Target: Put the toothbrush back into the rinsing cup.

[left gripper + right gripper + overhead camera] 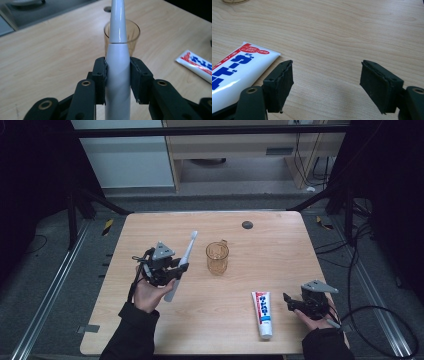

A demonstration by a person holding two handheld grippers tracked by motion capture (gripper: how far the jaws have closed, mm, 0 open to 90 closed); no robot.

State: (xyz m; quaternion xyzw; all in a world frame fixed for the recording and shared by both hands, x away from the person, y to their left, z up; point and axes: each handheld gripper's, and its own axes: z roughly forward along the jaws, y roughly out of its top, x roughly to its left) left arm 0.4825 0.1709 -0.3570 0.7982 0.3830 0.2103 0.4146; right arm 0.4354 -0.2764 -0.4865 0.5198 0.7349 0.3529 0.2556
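The table (215, 330) is light wood with a small dark round spot (247, 224) near its far edge. Around it the floor is grey, with black cables on the right, and a pale cabinet stands behind.

The left gripper (176, 268) is clamped tight on a white electric toothbrush (186, 254). It holds the toothbrush up off the table, just left of a clear amber cup (217, 257). In the left gripper view the brush head is cut off at the top, and the toothbrush hides part of the cup.

The right gripper (289, 302) is spread wide with nothing in it, low over the table near a white toothpaste tube (262, 314). The tube's small letters are too tiny to read.
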